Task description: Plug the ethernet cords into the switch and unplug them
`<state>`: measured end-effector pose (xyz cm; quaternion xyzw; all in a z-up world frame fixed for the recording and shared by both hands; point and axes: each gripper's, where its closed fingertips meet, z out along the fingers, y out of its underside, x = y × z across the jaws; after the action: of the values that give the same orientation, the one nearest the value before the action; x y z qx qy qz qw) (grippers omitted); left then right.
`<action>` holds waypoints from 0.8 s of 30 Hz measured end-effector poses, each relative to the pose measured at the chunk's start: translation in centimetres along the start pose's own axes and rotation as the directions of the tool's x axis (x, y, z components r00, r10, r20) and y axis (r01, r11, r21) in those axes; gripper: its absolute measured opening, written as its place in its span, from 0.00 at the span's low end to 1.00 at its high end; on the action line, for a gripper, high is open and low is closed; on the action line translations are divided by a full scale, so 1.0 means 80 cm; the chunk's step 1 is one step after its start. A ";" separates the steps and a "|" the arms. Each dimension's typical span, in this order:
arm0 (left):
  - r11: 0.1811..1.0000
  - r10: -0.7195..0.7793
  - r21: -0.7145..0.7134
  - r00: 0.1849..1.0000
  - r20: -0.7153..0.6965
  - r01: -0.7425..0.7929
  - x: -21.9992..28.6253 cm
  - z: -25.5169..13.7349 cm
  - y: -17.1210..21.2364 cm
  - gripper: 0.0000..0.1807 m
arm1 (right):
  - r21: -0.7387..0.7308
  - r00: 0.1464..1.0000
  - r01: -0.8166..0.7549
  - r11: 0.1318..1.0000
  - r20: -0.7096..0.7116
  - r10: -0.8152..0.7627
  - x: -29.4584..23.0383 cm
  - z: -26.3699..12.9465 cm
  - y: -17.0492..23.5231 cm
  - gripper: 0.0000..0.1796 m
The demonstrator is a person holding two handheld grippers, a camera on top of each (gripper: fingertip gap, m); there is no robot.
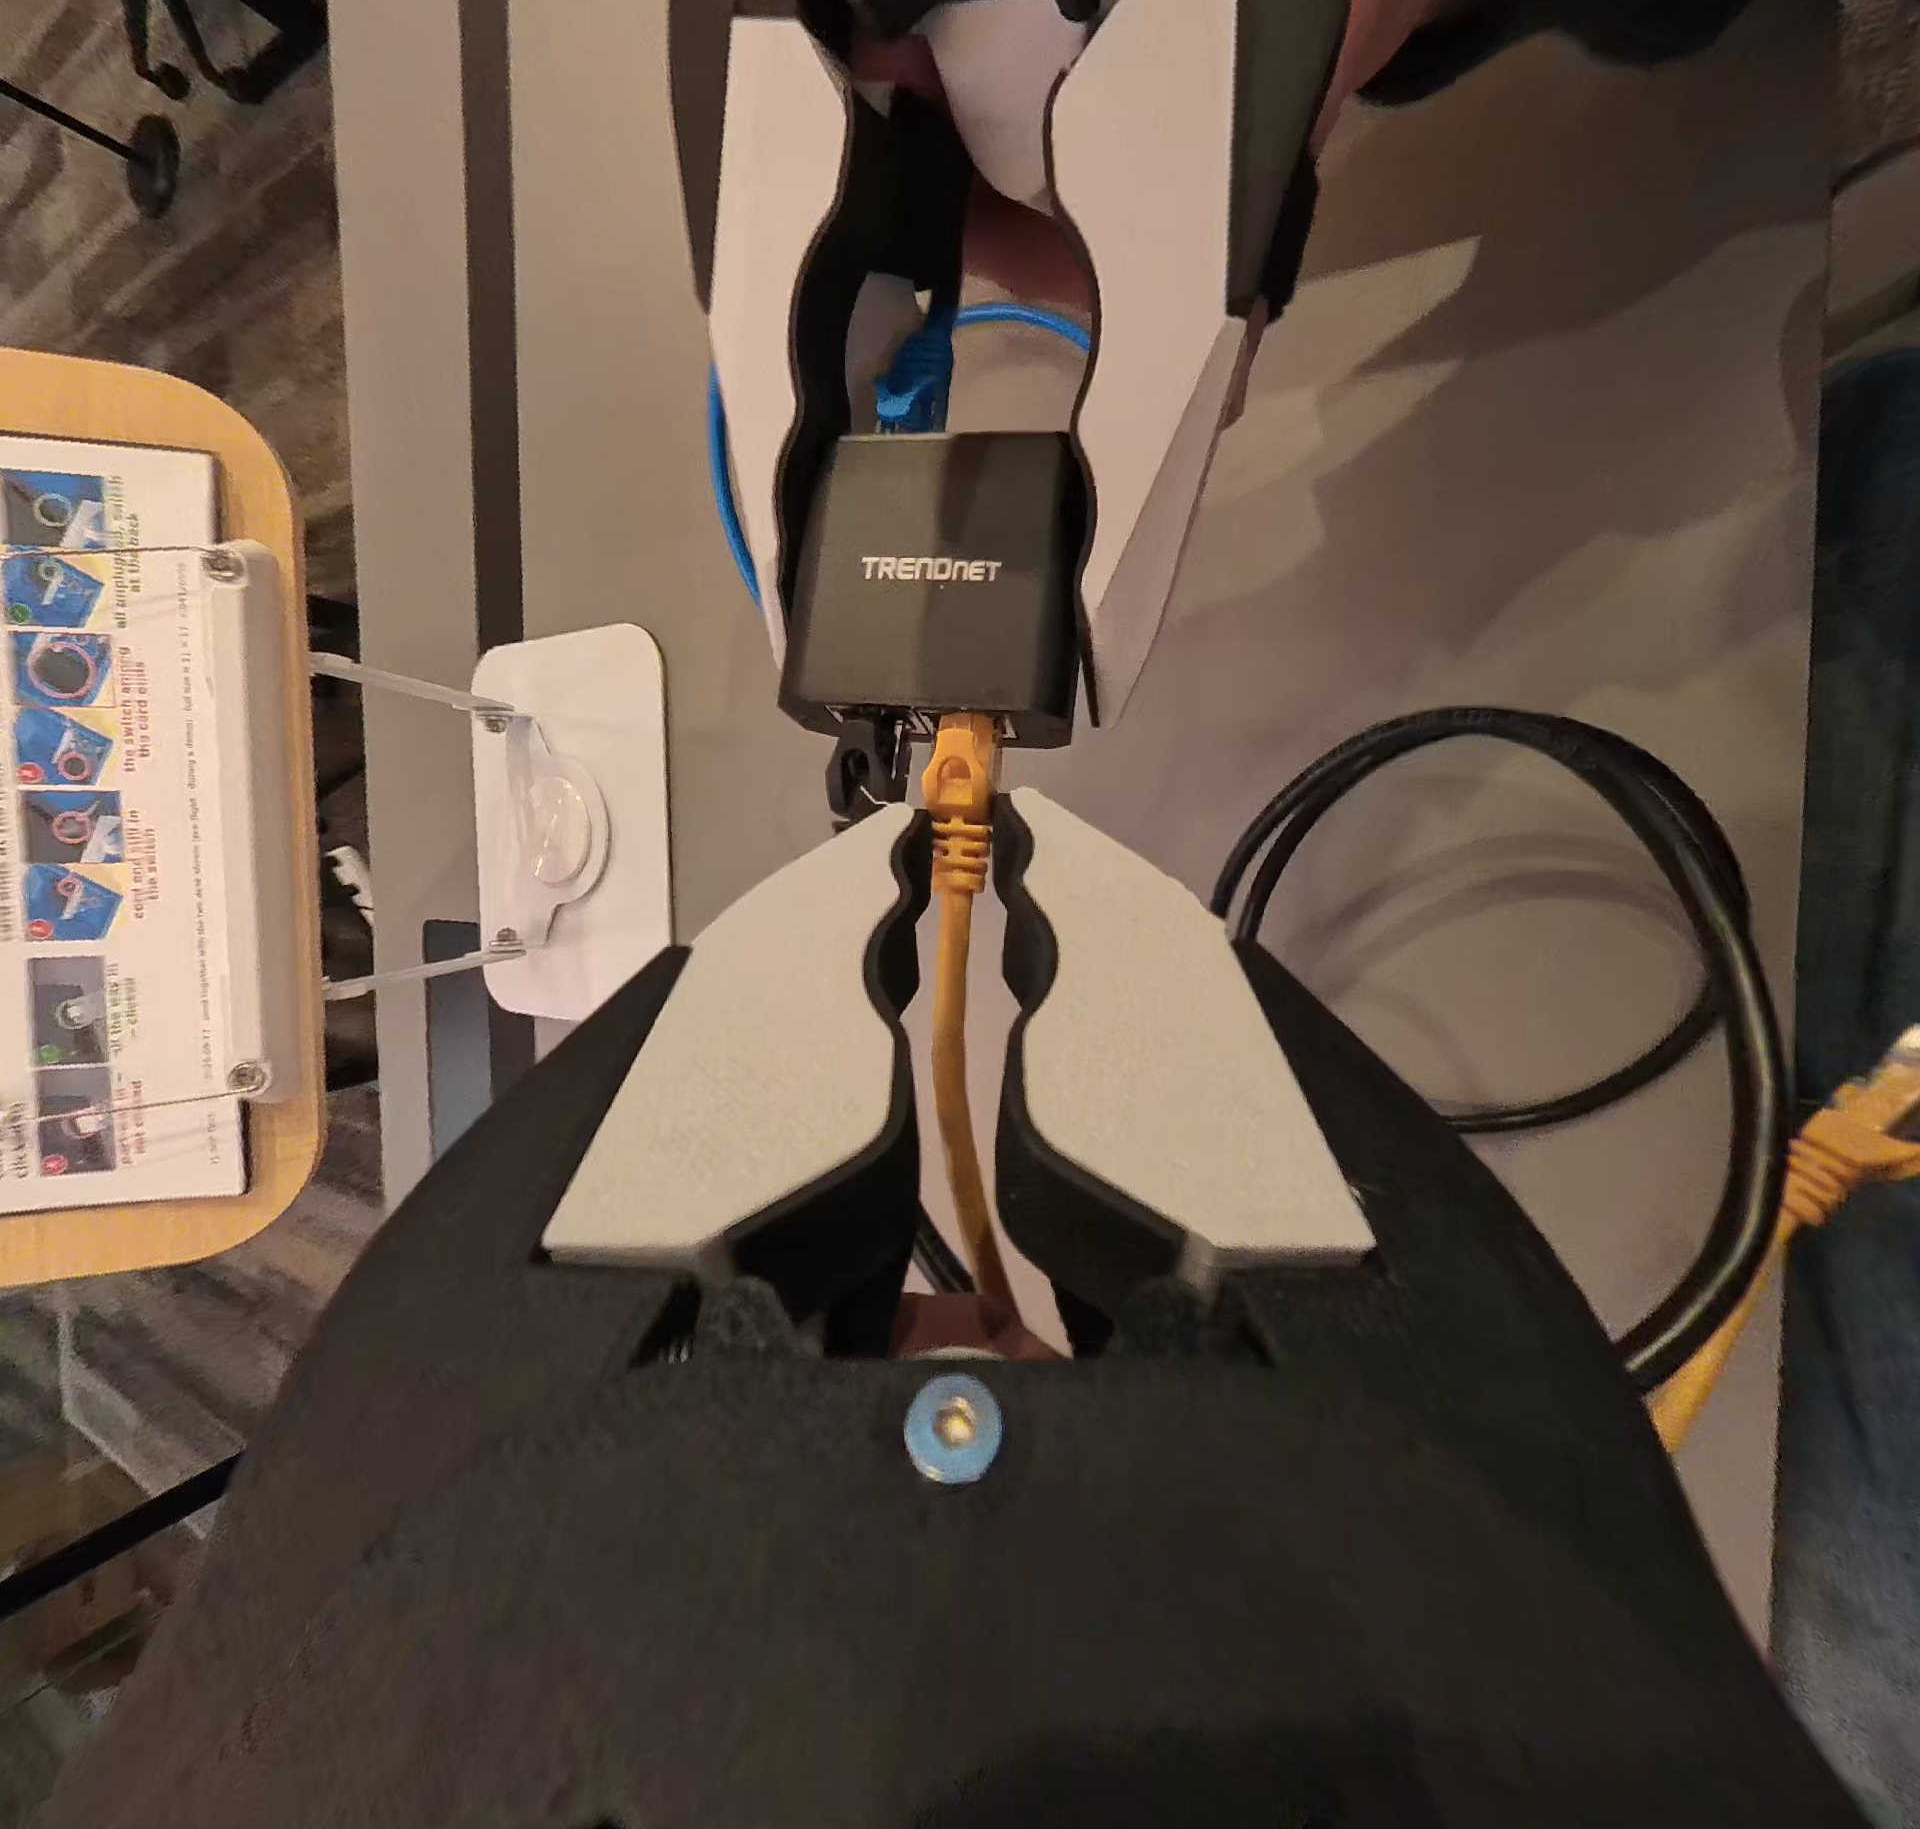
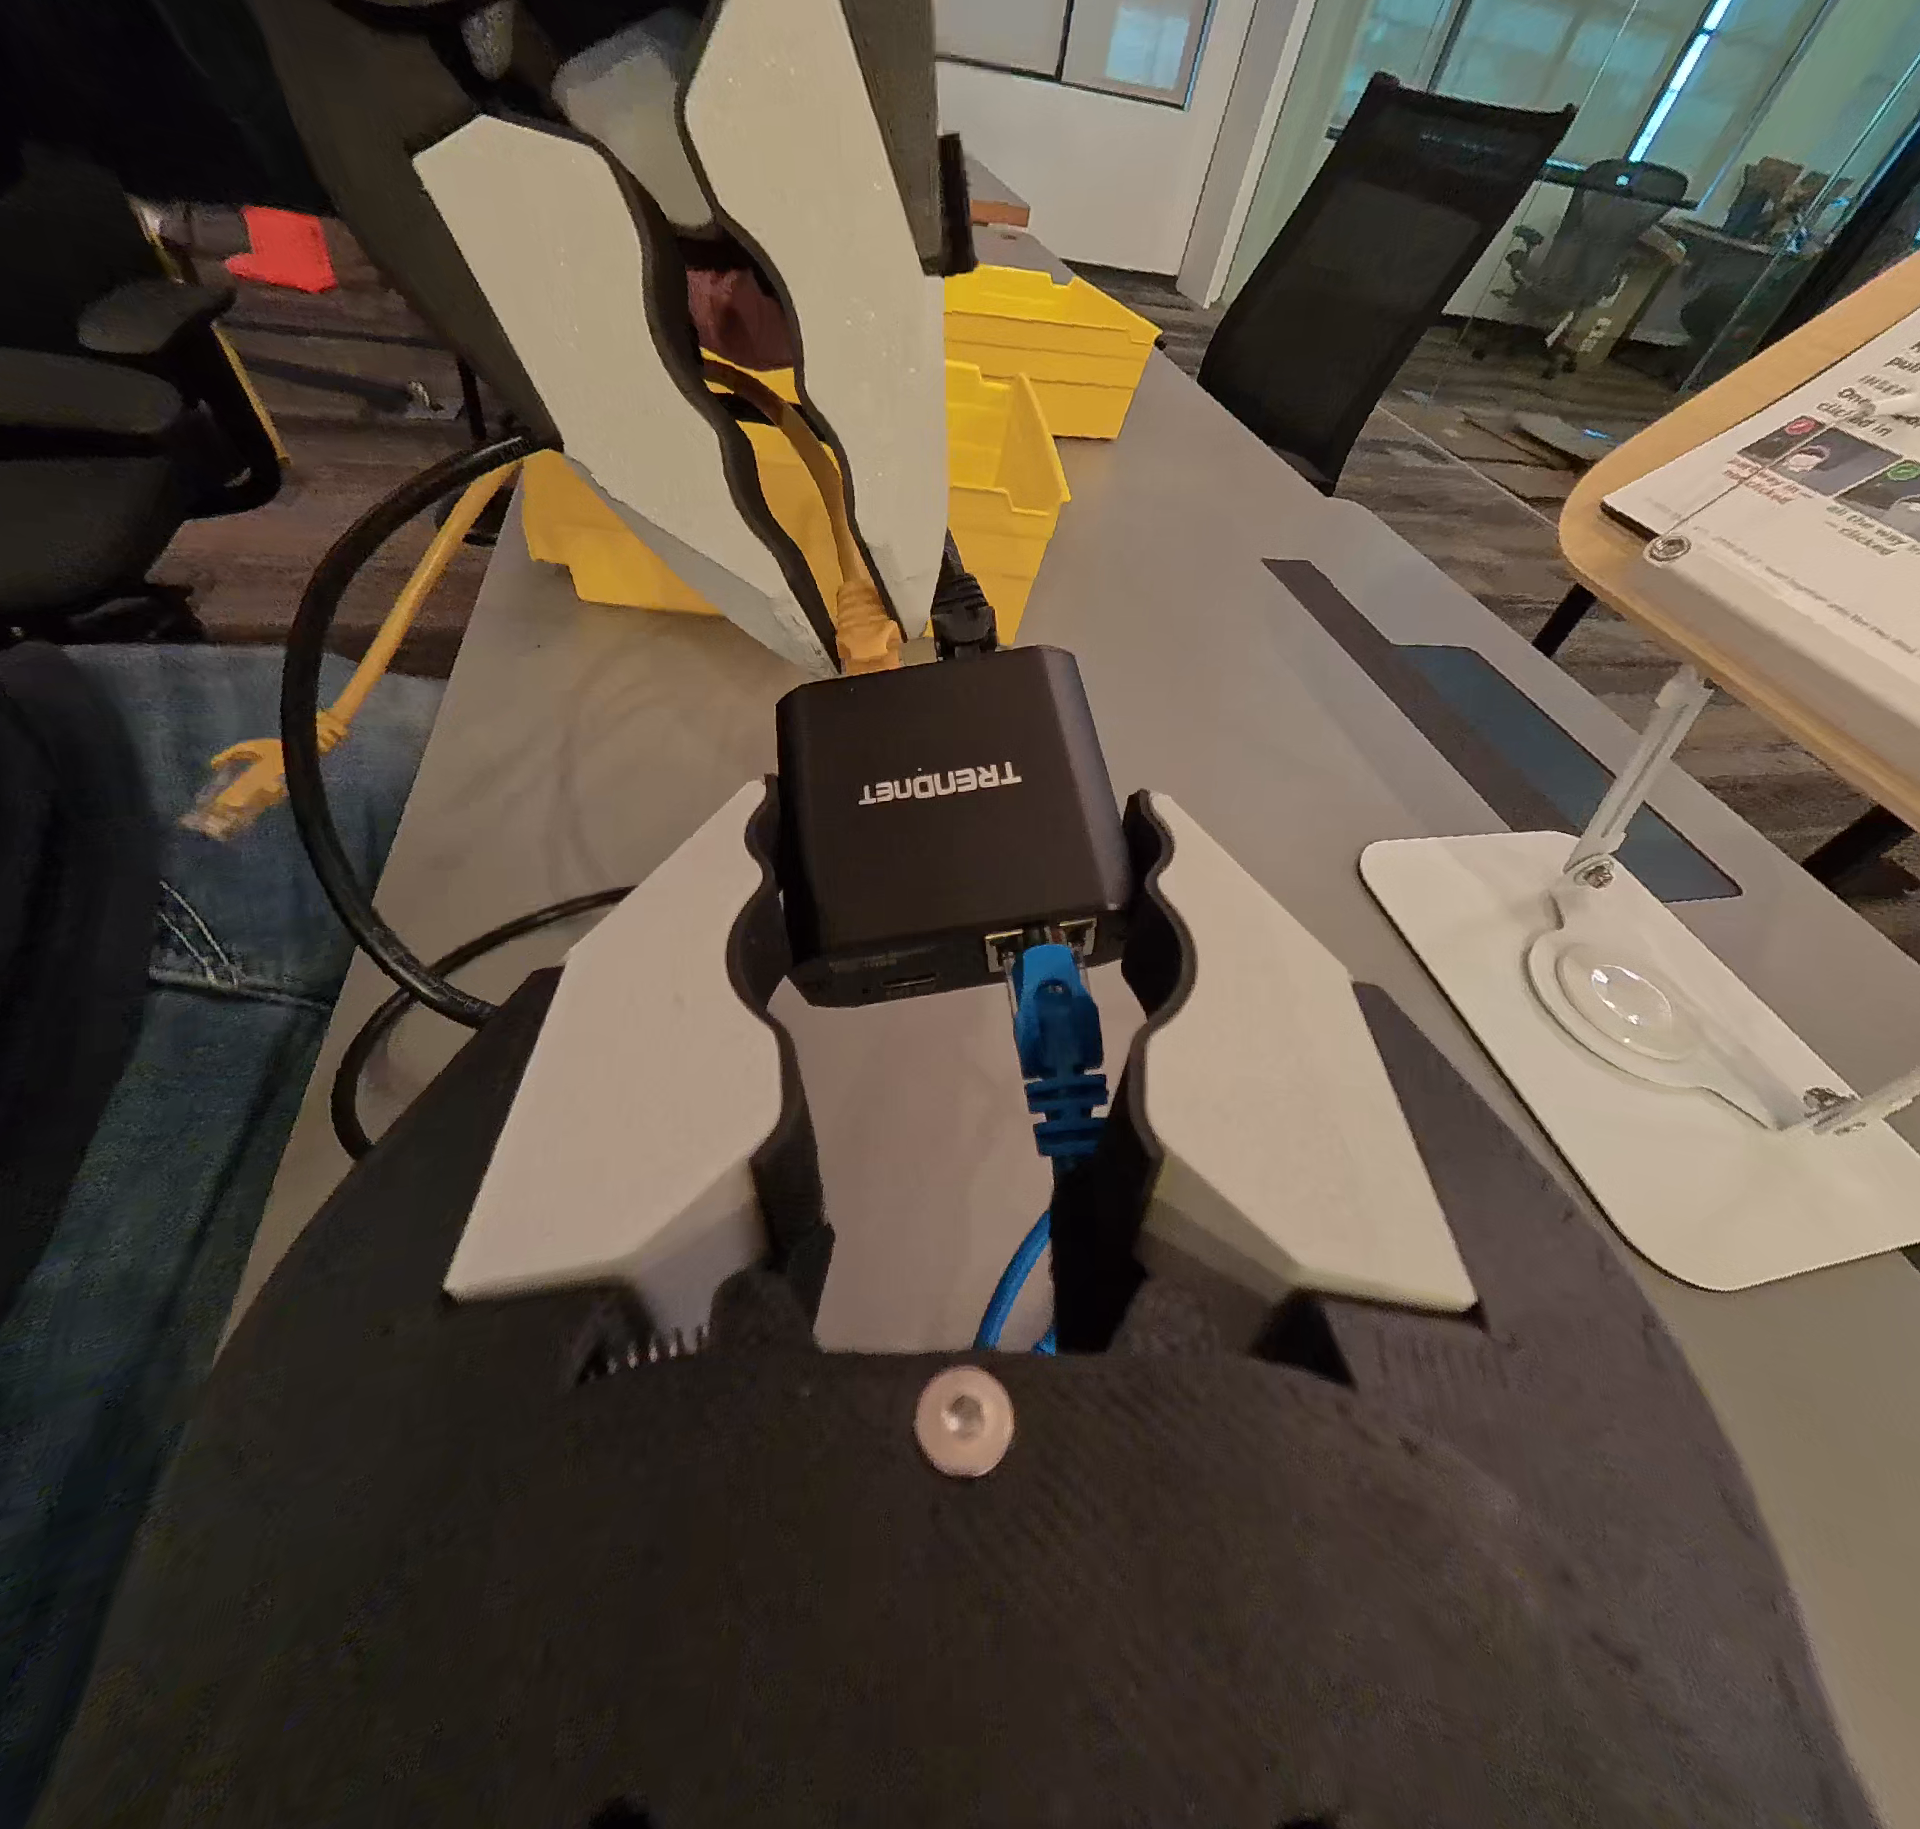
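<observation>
Here the switch, a small rigid black box, sits on the grey table, pinched at its sides by the right gripper. The left gripper is closed on the orange cord at its stiff boot, plug seated. The cord itself is limp; the boot is the best hold.

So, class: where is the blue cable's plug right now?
In the right wrist view, the blue plug sits in a port on the near face of the black switch, between the right gripper's fingers.
</observation>
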<state>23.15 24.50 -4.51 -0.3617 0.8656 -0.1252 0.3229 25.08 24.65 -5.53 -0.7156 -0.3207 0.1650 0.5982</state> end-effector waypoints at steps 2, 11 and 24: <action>1.000 0.004 0.024 0.999 0.042 -0.005 -0.006 -0.012 -0.004 0.07 | 0.022 1.000 -0.028 0.999 -0.003 0.029 0.000 0.000 -0.007 0.34; 0.976 -0.131 0.214 0.891 0.435 0.039 -0.055 -0.137 0.008 0.10 | -0.029 0.995 -0.024 0.999 -0.099 0.021 0.009 -0.012 -0.037 0.34; 0.925 -0.366 0.298 0.761 0.535 0.236 -0.010 -0.184 0.106 0.07 | -0.010 0.960 0.024 1.000 -0.280 -0.026 0.048 -0.102 -0.187 0.34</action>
<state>9.41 30.85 3.23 -0.4806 0.6366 -0.1509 0.5840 29.11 22.22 11.28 -0.7297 -0.2422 0.0535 0.6372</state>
